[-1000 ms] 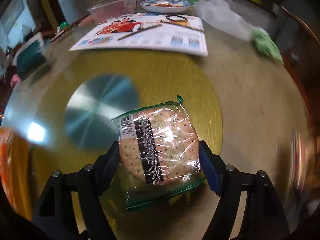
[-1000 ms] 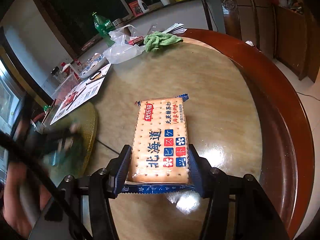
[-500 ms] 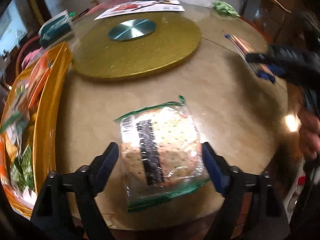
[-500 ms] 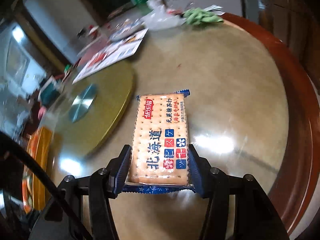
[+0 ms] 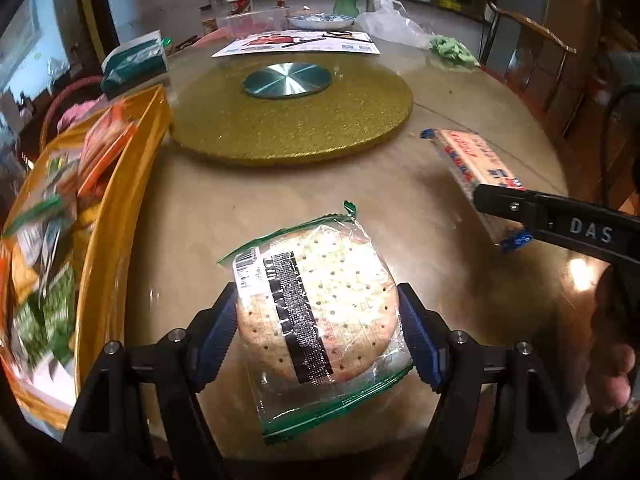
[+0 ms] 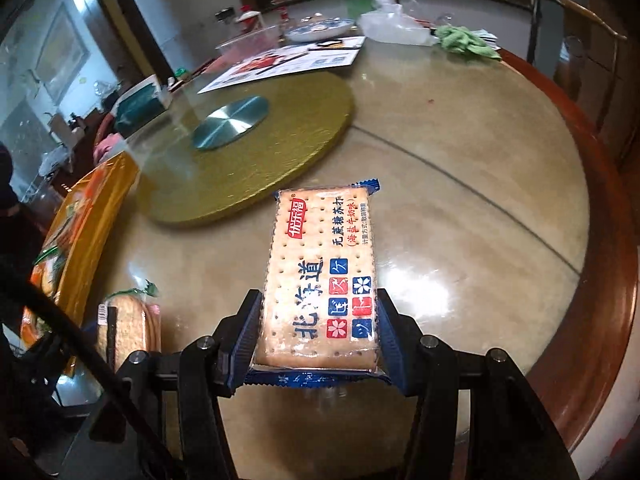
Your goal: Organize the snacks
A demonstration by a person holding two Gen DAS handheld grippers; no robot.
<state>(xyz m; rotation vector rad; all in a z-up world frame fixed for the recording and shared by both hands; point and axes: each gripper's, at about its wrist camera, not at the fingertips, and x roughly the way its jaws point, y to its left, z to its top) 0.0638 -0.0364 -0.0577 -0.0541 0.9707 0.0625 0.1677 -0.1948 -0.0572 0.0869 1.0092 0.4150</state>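
My left gripper is shut on a round cracker packet in clear green-edged wrap, held above the table near its front edge. The packet also shows in the right wrist view. My right gripper is shut on a rectangular cracker packet with blue ends and Chinese print. That packet shows in the left wrist view, with the right gripper's finger on it. An orange tray holding several snack packets stands at the left, also in the right wrist view.
A gold turntable with a metal disc lies in the table's middle. Behind it are a printed sheet, a plate, a plastic bag, a green cloth, a green bottle and a tissue box. A wooden chair stands at the right.
Both grippers have pulled back toward the table's front edge with their packets. The left view has swung from over the turntable to take in the orange tray and the right gripper.
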